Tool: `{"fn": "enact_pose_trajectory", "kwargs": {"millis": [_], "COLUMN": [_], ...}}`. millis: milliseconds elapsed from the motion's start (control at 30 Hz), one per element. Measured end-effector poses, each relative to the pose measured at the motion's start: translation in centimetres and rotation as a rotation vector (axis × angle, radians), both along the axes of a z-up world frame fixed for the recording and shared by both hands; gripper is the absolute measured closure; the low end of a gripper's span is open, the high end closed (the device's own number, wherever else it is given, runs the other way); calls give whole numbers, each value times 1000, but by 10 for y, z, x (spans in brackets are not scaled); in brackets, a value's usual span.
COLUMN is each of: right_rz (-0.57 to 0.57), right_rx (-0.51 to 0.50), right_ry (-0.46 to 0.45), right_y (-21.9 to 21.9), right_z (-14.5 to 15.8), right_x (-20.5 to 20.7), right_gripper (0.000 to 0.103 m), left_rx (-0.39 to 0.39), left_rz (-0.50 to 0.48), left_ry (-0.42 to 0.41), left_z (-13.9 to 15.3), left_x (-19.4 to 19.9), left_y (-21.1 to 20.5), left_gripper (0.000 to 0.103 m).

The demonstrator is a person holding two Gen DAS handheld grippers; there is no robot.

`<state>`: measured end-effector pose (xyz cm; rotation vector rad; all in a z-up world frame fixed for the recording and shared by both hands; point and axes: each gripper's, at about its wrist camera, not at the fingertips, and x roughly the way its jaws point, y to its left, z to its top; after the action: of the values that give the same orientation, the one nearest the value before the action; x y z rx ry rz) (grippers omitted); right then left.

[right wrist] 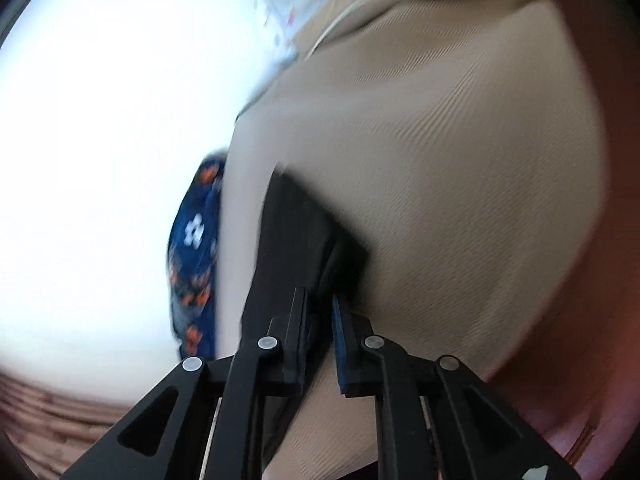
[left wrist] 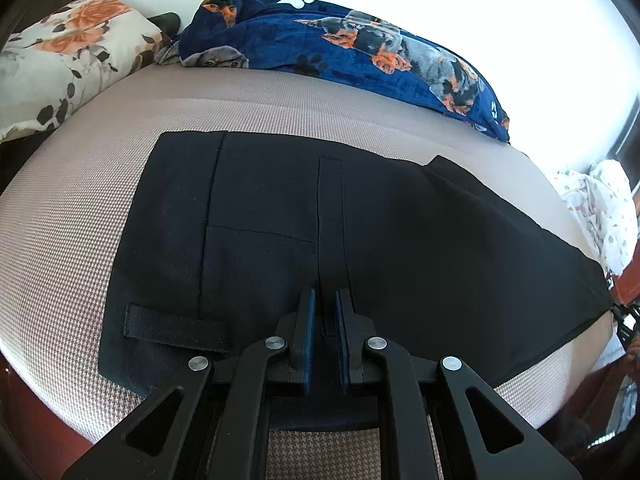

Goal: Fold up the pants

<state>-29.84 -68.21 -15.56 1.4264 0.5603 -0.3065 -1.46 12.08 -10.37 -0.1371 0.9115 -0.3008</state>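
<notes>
We find the black pants (left wrist: 320,232) lying flat on the bed (left wrist: 72,248), already folded lengthwise, with one end reaching toward the right edge. Our left gripper (left wrist: 325,312) pins the near edge, its fingers together on the cloth. Our right gripper (right wrist: 320,320) carries the other end (this view is blurred), fingers nearly together around dark fabric. By our judgement, the crosswise folds remain.
</notes>
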Motion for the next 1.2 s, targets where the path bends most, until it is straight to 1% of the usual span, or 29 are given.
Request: {"fn": "enact_pose_trajectory", "kwargs": {"millis": [100, 133, 200, 233, 267, 367, 433, 500, 567, 633, 733, 833, 900, 933, 967, 1000, 1067, 1200], "right_rz": [-105, -107, -99, -93, -83, -44, -26, -15, 6, 48, 50, 31, 31, 32, 46, 72, 84, 96], "right_rx": [-2, -2, -3, 2, 8, -4, -34, -35, -24, -15, -17, -8, -34, -63, -86, -111, -131, -152], "right_ry": [-18, -23, -39, -52, -56, -69, -31, -29, -39, -51, -79, -98, -91, -66, -41, -9, 10, 29], "right_y": [-18, -21, -23, -22, -22, -18, -14, -11, -7, 0, 5, 3, 5, 7, 10, 12, 13, 13], "right_z": [0, 0, 0, -1, -2, -1, 2, 4, 5, 4, 1, -2, -1, 1, 4, 5, 7, 10], "right_x": [-26, -29, -32, -31, -30, -18, -9, -3, 2, 12, 21, 33, 43, 47, 53, 58, 60, 61], "right_gripper": [86, 86, 85, 81, 74, 72, 73, 70, 67, 67, 67, 68, 71, 77, 86, 90, 92, 93], "left_rx": [-1, 1, 2, 1, -1, -9, -12, -13, -15, -14, -16, -19, -19, -19, -18, -17, -14, -6], "left_rz": [2, 3, 7, 10, 11, 13, 16, 17, 18, 18, 15, 18, 21, 22, 22, 22, 19, 8], "left_ry": [-4, -5, -5, -3, -2, 2, 5, 3, 1, 1, -2, -2, -3, -4, -6, -8, -11, -17], "left_z": [0, 0, 0, 0, 0, 1, 1, 1, 1, 1, 0, 0, 0, 0, 0, 0, 0, 1], "left_x": [-1, -1, -1, -1, -1, -1, 0, -1, 0, 0, 0, -1, -1, -1, -2, -2, -2, -3], "left_y": [0, -1, -1, -1, 0, 1, 1, 1, 1, 1, 2, 2, 1, 1, 1, 1, 0, -1], "left_gripper": [91, 91, 91, 91, 91, 91, 91, 91, 91, 91, 91, 91, 91, 91, 91, 91, 91, 91]}}
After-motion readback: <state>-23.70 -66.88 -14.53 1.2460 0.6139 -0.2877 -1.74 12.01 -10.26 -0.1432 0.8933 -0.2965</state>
